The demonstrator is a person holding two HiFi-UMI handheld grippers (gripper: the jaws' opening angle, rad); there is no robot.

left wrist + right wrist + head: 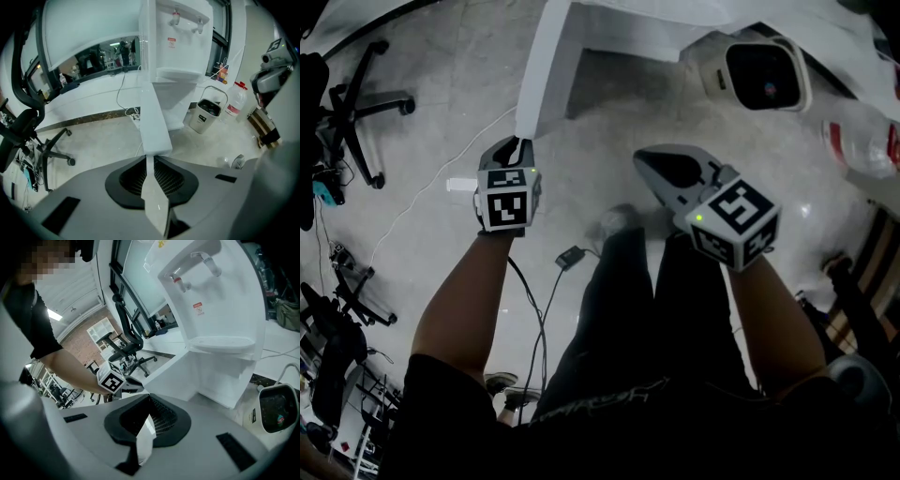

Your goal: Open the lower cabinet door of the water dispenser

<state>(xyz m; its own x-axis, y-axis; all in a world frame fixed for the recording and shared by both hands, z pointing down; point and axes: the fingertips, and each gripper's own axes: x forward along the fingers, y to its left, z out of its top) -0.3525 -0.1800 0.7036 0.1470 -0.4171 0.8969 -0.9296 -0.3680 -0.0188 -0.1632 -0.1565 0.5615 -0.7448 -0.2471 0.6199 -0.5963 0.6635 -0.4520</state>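
Observation:
The white water dispenser (180,42) stands ahead, its taps up top. Its lower cabinet door (542,66) is swung out, and its edge runs straight toward me in the left gripper view as a long white slab (152,117). My left gripper (522,142) is shut on the door's outer edge, with the thin panel pinched between the fingers (151,161). My right gripper (661,164) hovers to the right of the door, apart from it, its jaws together on nothing (144,430). The right gripper view shows the dispenser (220,310) and the open door (173,369).
A small white bin (764,73) stands right of the dispenser, with a large water bottle (862,141) beyond it. An office chair (356,103) is at the left. Cables and a power adapter (569,258) lie on the floor by the person's legs.

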